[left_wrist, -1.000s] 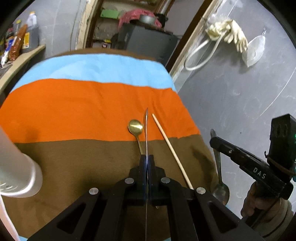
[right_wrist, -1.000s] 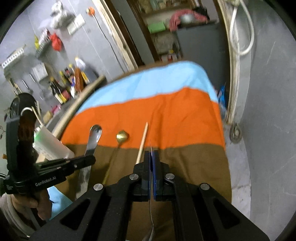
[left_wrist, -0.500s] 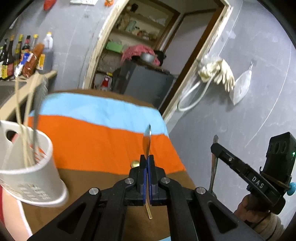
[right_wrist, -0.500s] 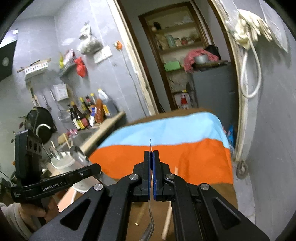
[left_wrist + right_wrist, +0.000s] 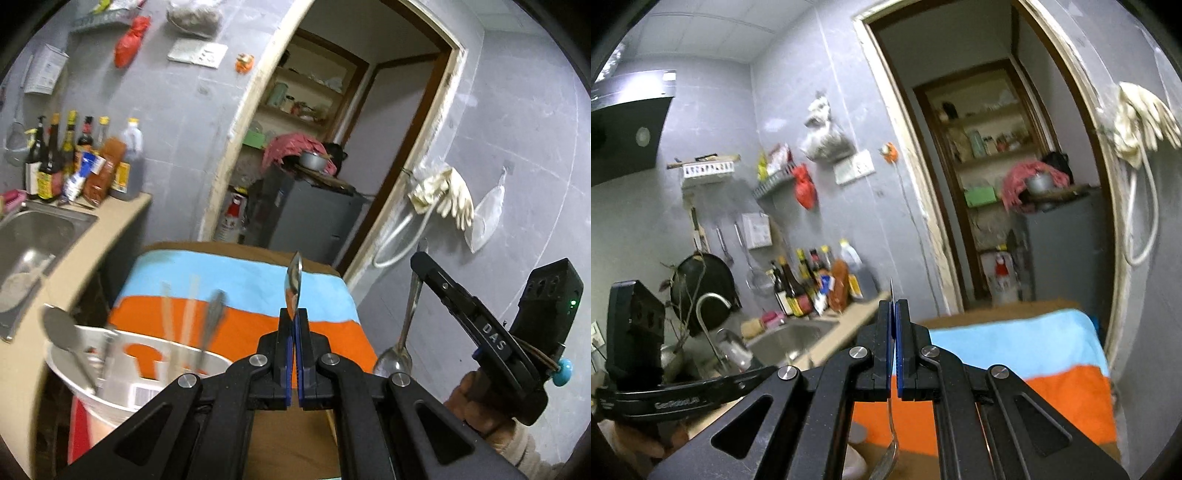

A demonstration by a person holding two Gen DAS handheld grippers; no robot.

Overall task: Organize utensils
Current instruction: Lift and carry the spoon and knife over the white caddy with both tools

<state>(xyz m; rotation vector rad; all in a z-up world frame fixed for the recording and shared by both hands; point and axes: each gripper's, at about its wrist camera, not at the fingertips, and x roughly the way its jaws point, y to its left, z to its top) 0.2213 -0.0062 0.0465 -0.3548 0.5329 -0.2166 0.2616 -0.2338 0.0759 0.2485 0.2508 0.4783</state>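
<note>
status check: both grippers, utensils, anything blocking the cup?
Both jaws shut: left gripper pinches a spoon, right gripper another spoon. White cup below left already holds utensils. Nothing blocking.

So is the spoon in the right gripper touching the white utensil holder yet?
Apart. In the left wrist view the spoon hangs bowl-down from the right gripper, with striped cloth visible between it and the white utensil holder.

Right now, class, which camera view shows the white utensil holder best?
The left wrist view. The white utensil holder sits at lower left there, its rim and wall visible, blurred, with spoons and chopsticks standing in it. The right wrist view shows only a pale sliver at the bottom edge, too little to identify.
</note>
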